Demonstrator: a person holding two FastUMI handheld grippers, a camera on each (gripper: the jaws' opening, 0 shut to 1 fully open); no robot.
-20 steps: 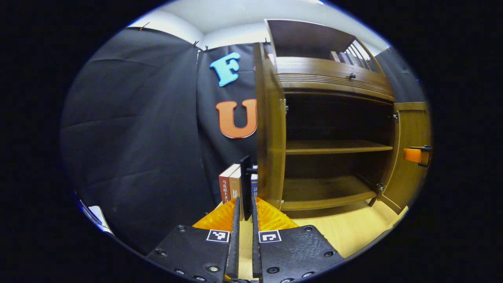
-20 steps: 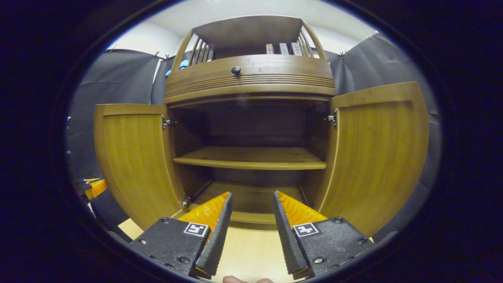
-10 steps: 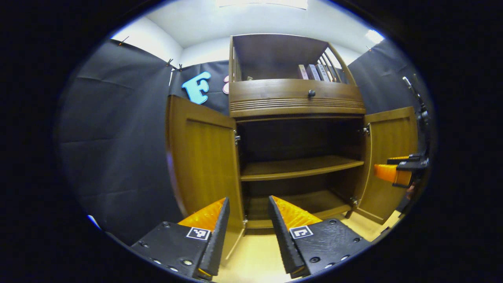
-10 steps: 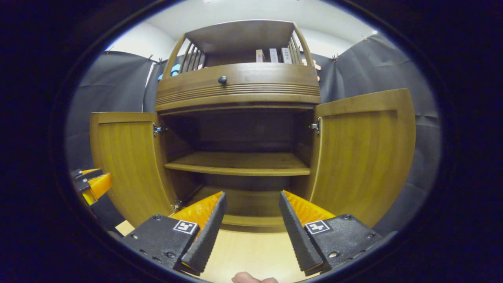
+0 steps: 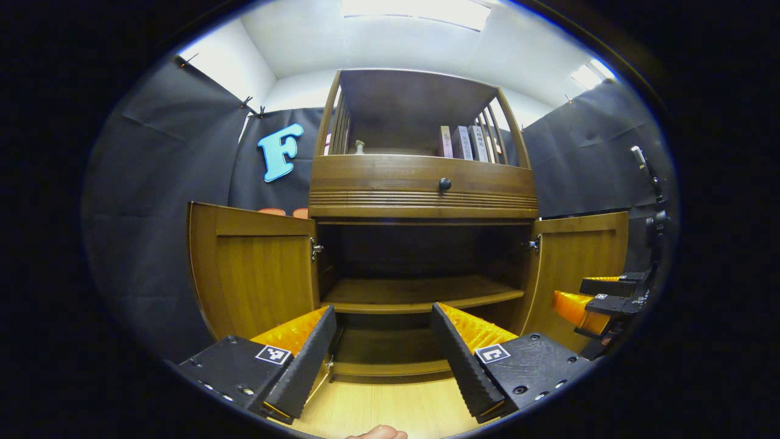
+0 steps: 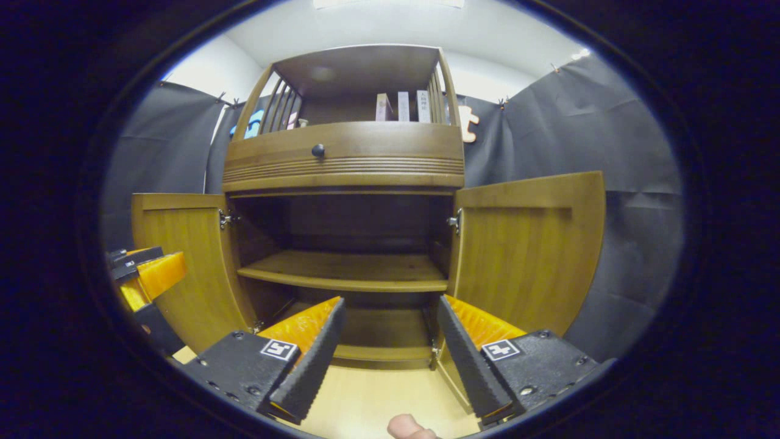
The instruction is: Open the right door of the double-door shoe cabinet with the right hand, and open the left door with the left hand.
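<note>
Black cloth walls close in a booth under a white ceiling, and a pale wooden floor runs up to the foot of the shoe cabinet, which stands straight ahead in both gripper views. Its left door and right door both stand swung out wide on their hinges, baring a dark interior with one shelf across the middle. Above the doors sits a drawer front with a small round knob, and a few books stand in the railed top compartment.

The left claw is spread wide and holds nothing, hanging in front of the open cabinet, apart from either door. The right claw is likewise spread wide and empty; in the left gripper view it shows off to the side, near the right door's outer edge.

Judged from how the doors lie, both openings look done. The doors seem to be stiff, solid wood panels, fairly heavy yet free-swinging on metal hinges. Their faces look smooth and likely slippery, so any further hold is best taken on the free vertical edge, far from the hinges.
</note>
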